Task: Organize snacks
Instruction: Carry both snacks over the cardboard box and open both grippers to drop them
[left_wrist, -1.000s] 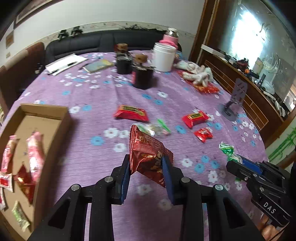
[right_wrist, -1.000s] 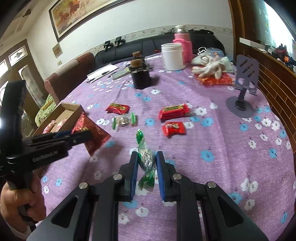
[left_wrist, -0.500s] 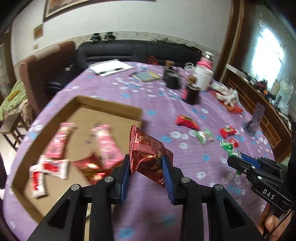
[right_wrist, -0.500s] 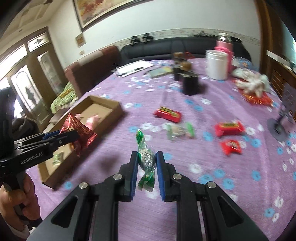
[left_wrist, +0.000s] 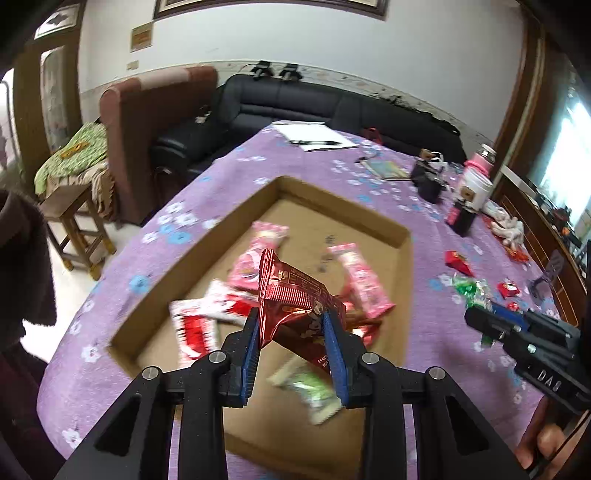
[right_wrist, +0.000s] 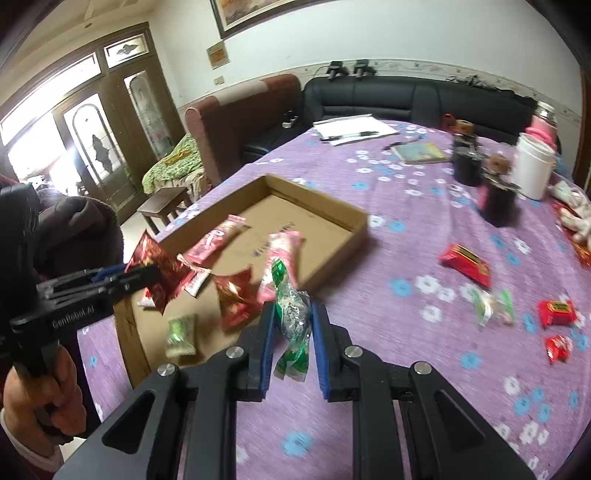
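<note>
My left gripper (left_wrist: 293, 332) is shut on a dark red foil snack packet (left_wrist: 291, 295) and holds it above the open cardboard box (left_wrist: 404, 251); it also shows in the right wrist view (right_wrist: 155, 269). The box (right_wrist: 332, 206) holds several pink, red and green packets (left_wrist: 364, 280). My right gripper (right_wrist: 291, 325) is shut on a green-and-clear wrapped snack (right_wrist: 291, 314), held above the purple cloth just right of the box's near corner. Loose red packets (right_wrist: 465, 264) and a green-ended one (right_wrist: 493, 304) lie on the cloth to the right.
The round table has a purple flowered cloth (right_wrist: 406, 369). Two dark jars (right_wrist: 495, 199), a white tub (right_wrist: 532, 170), papers (right_wrist: 351, 129) and a booklet (right_wrist: 421, 152) stand at the far side. A phone stand (left_wrist: 550, 273) is far right. A sofa and a stool are beyond the table's edge.
Both grippers have swung left with their packets. The left one now hangs over the middle of the box; the right one has come up to the box's near corner.
</note>
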